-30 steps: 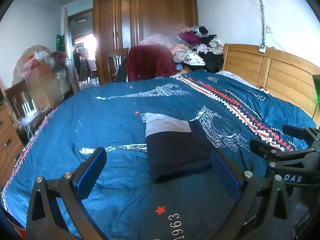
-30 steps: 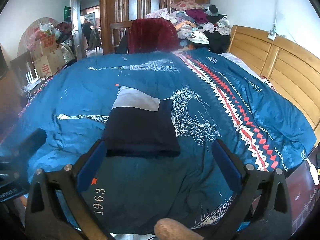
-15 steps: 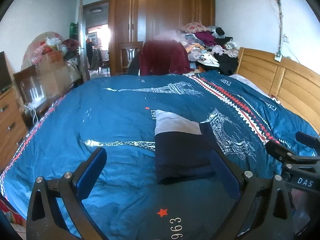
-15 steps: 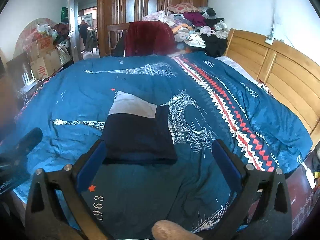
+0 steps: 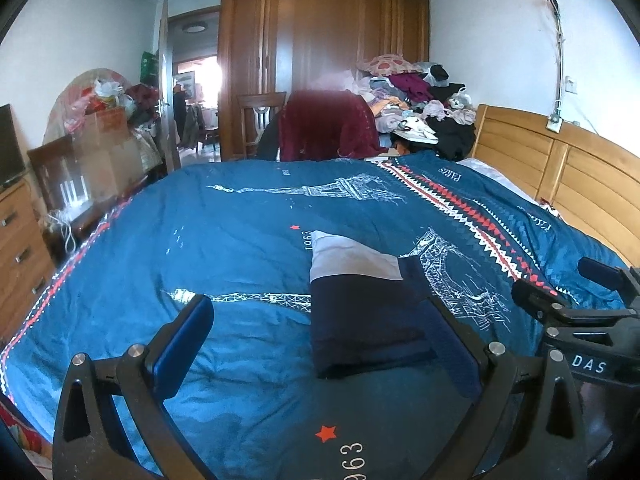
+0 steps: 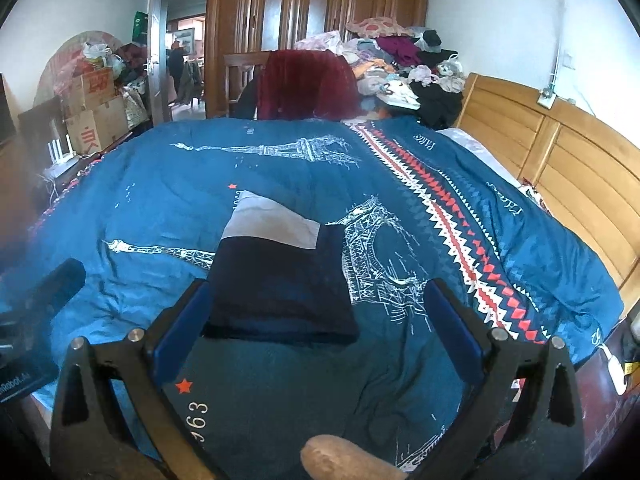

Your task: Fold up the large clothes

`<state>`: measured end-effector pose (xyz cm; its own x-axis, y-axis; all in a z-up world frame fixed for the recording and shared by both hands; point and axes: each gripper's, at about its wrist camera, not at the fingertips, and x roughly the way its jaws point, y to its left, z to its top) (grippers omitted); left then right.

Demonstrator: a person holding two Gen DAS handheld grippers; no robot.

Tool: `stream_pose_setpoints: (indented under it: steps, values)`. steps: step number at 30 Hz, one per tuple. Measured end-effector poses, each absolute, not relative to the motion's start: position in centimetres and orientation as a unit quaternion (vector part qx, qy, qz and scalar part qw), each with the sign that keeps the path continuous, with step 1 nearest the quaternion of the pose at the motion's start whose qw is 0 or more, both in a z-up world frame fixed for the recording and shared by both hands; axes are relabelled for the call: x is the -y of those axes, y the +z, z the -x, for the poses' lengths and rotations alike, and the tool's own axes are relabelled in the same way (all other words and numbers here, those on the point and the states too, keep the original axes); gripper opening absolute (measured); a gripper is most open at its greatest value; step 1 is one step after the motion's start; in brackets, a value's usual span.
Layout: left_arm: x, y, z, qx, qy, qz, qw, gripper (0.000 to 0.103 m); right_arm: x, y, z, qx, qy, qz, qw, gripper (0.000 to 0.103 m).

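The garment [image 5: 360,316] is matt dark cloth with a pale panel; the quilt [image 5: 240,240] soft printed cloth; the headboard [image 5: 580,176] and wardrobe [image 5: 320,60] glossy wood.

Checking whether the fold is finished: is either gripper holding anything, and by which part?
Nothing is held. The left gripper and right gripper are both open, short of the folded garment lying on the bed.

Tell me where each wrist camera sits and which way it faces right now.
Left wrist: on the left hand-held gripper, open above the bed, facing the folded garment; right hand-held gripper at its right edge.
Right wrist: on the open right hand-held gripper, same heading; a fingertip shows below.
Shared: garment, blue quilt, wardrobe.
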<state>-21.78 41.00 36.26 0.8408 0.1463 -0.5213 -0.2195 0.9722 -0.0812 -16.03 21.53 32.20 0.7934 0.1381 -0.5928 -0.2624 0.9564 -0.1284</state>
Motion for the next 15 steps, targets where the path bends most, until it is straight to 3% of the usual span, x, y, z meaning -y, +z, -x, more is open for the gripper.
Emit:
stream_pose_setpoints:
  steps: [15]
  values:
    - [-40.22, 36.09, 21.48, -0.268, 0.091, 0.065, 0.957, 0.103, -21.05, 32.48, 15.90, -0.306, 0.114, 0.091, 0.941, 0.103]
